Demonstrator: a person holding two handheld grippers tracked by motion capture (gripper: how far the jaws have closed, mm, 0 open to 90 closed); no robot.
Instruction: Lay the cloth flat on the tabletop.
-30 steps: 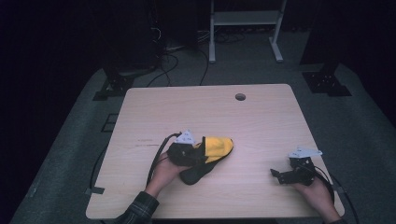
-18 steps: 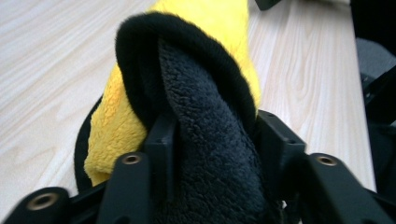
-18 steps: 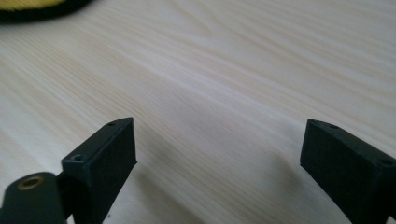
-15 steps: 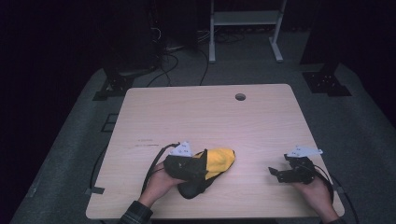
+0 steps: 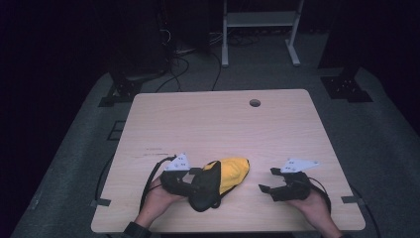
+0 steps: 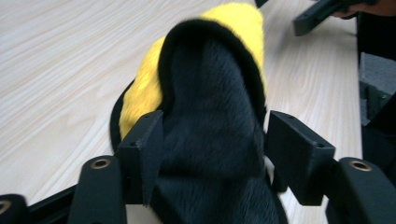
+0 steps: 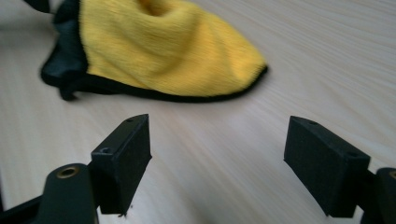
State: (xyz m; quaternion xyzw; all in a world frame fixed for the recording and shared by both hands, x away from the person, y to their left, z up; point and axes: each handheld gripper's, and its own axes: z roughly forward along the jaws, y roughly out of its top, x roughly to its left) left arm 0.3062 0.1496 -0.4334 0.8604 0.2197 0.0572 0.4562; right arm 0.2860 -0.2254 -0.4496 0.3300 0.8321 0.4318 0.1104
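Note:
A cloth, yellow on one side and black fleece on the other, lies bunched near the table's front edge. My left gripper is at the cloth's left end. In the left gripper view the black fleece bulges up between the two jaws, and my left gripper is shut on this thick fold. My right gripper rests to the right of the cloth, open and apart from it. In the right gripper view, the yellow cloth lies ahead of my right gripper, with bare table between the jaws.
The light wooden table has a round cable hole at the back right. A white frame and cables stand on the dark floor beyond. The table's front edge runs just under both hands.
My left gripper has pulled back toward the front edge, dragging the cloth with it and bunching the black part up. The right gripper has hardly moved.

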